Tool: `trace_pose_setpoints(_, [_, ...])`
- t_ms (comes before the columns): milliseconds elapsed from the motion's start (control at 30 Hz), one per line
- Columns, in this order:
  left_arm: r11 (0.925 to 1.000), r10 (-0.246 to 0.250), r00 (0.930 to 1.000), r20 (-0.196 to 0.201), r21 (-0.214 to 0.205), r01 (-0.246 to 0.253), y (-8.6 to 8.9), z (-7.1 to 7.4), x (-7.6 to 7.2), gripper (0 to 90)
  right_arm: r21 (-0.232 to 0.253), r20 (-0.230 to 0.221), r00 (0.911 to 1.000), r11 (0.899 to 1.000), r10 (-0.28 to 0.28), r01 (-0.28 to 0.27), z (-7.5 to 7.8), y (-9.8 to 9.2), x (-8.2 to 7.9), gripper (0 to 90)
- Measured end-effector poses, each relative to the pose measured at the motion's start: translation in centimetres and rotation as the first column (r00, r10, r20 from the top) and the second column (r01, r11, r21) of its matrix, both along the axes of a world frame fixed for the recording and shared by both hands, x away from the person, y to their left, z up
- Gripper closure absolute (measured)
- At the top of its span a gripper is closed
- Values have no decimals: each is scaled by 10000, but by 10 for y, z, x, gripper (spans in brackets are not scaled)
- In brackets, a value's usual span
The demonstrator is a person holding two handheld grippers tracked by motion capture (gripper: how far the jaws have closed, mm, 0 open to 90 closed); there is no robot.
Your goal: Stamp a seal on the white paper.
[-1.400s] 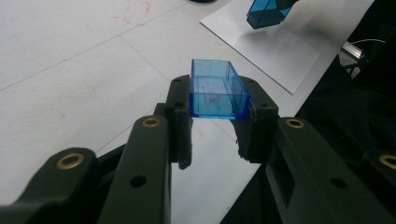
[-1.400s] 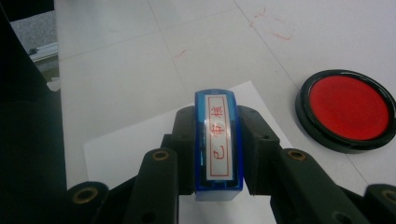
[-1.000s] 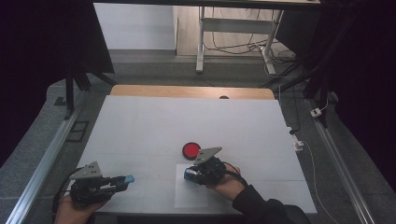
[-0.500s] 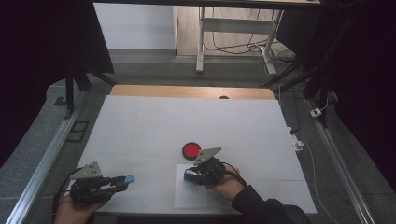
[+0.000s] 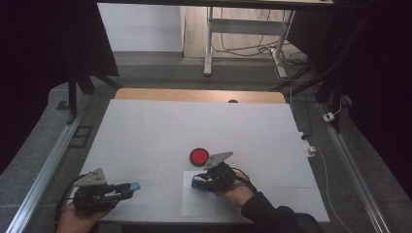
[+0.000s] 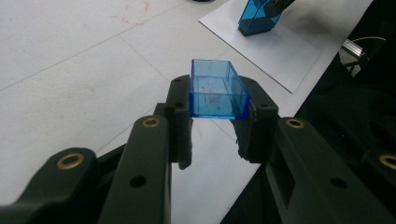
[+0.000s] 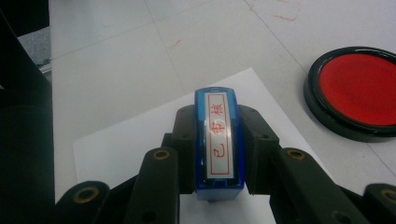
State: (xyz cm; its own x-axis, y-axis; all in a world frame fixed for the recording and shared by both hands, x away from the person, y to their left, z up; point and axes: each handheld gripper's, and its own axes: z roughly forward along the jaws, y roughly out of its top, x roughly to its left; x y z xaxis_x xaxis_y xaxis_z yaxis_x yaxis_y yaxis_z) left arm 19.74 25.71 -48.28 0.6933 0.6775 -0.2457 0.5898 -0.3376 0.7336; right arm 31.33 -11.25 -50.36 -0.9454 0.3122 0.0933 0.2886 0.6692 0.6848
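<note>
The right gripper [image 7: 218,154] has its jaws pinched on a blue stamp [image 7: 218,140], whose label with red characters inside a red frame faces the right gripper view; in the high view this gripper [image 5: 200,181] holds the stamp [image 5: 197,182] over a white sheet of paper [image 5: 199,206] near the front edge of the white table [image 5: 160,126]; a round red ink pad [image 5: 198,156] in a black rim sits just beyond the sheet, close to the gripper; the left gripper [image 6: 218,122] has its jaws clamped on a clear blue cap [image 6: 217,89], an open-sided rectangular shell, held above the table at the front left [image 5: 127,188], well apart from the stamp; the left gripper view shows the stamp [image 6: 259,17] on the sheet [image 6: 280,46] farther off.
</note>
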Motion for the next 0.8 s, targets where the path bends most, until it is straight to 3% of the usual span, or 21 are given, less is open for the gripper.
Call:
trace_pose_setpoints(433, [10000,-10,10000,-5,15,10,-1,0,0,689,-643,930,9953,9977,285,-225,2,6,-9,715])
trace_pose_setpoints(633, [10000,-14,10000,-17,13,14,-1,0,1,689,-644,877,9958,9977,261,-205,2,6,-9,715])
trace_pose_setpoints(800, [10000,-7,10000,-26,-7,7,0,0,1,688,-344,478,9988,9993,144,-128,1,3,-5,714])
